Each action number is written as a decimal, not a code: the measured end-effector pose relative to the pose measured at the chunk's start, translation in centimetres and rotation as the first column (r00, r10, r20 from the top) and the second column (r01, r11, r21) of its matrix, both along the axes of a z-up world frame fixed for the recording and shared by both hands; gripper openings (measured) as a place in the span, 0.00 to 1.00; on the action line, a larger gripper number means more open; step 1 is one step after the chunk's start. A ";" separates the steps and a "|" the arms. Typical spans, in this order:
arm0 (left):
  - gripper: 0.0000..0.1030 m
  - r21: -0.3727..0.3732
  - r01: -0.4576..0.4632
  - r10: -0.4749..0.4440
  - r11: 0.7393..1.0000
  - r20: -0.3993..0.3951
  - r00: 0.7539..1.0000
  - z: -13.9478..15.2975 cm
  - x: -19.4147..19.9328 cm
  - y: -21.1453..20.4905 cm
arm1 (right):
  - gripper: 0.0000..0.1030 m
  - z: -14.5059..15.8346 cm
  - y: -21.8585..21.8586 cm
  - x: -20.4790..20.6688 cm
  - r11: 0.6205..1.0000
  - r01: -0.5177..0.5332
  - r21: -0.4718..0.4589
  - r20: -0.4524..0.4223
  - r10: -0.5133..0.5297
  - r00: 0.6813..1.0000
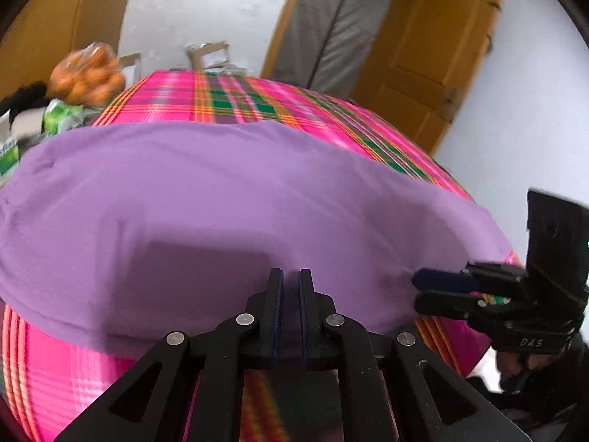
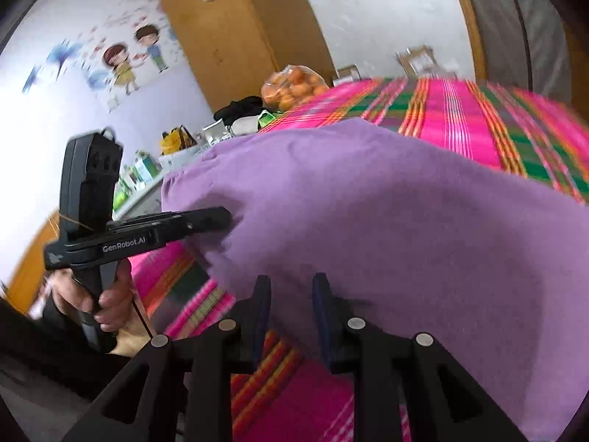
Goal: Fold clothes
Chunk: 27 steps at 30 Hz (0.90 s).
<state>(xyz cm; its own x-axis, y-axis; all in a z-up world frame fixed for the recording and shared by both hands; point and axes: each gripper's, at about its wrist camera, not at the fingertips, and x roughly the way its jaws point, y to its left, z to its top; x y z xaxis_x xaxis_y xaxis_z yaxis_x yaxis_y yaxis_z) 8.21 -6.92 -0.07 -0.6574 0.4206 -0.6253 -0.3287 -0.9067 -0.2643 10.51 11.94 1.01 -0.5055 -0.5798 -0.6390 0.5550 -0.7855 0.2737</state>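
My left gripper (image 1: 290, 276) has its jaws narrowed onto the near edge of the purple garment (image 1: 228, 199), with cloth running between the two pads. My right gripper (image 2: 291, 283) stands a little wider, and purple cloth lies in its gap too; I cannot tell whether it truly pinches. I count two grippers, one garment, one plaid cloth. The garment lies spread across the pink plaid tablecloth (image 1: 257, 99), which covers the table. From the right wrist view I see a hand (image 2: 106, 302) round the left gripper's handle. At the far left edge sits one clear bag of oranges (image 1: 88, 77), beside green cartons (image 1: 60, 118) and something black (image 1: 24, 97). Two small cardboard boxes (image 1: 211, 55) stand at the back. A wooden door (image 1: 434, 55) is behind. Nothing lies on top of the garment.
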 end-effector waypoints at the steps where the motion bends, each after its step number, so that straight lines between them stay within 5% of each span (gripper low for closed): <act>1: 0.08 -0.011 0.003 -0.003 1.000 -0.007 1.000 0.0 0.3 0.3 | 0.22 0.0 0.4 0.5 1.000 0.005 0.003 -0.008 -0.005 1.000; 4: 0.08 -0.022 0.004 -0.005 1.000 -0.016 1.000 0.0 0.8 0.8 | 0.21 -0.2 2.4 0.6 0.996 0.085 -0.025 -0.007 -0.086 0.996; 8: 0.08 -0.012 -0.005 0.005 1.000 -0.005 1.000 0.1 0.6 0.6 | 0.01 -1.1 9.1 0.3 0.944 0.299 -0.140 0.086 -0.290 0.953; 13: 0.08 -0.010 -0.033 0.032 0.999 -0.015 0.999 0.9 -0.6 0.3 | 0.03 -0.9 16.7 0.2 0.795 0.567 -0.216 0.205 -0.531 0.822; 16: 0.08 -0.011 -0.023 0.023 1.000 -0.008 1.000 0.9 -1.4 0.7 | 0.18 0.4 16.4 -0.9 0.796 0.564 -0.220 0.195 -0.531 0.825; 21: 0.08 -0.019 0.008 -0.008 1.000 0.011 1.000 0.6 -2.6 1.9 | 0.19 1.9 12.1 -5.4 0.833 0.461 -0.306 0.242 -0.400 0.884; 27: 0.08 -0.034 0.022 -0.022 0.999 0.010 1.000 0.3 -2.7 2.1 | 0.19 -0.1 9.7 -10.2 0.834 0.471 -0.287 0.387 -0.349 0.854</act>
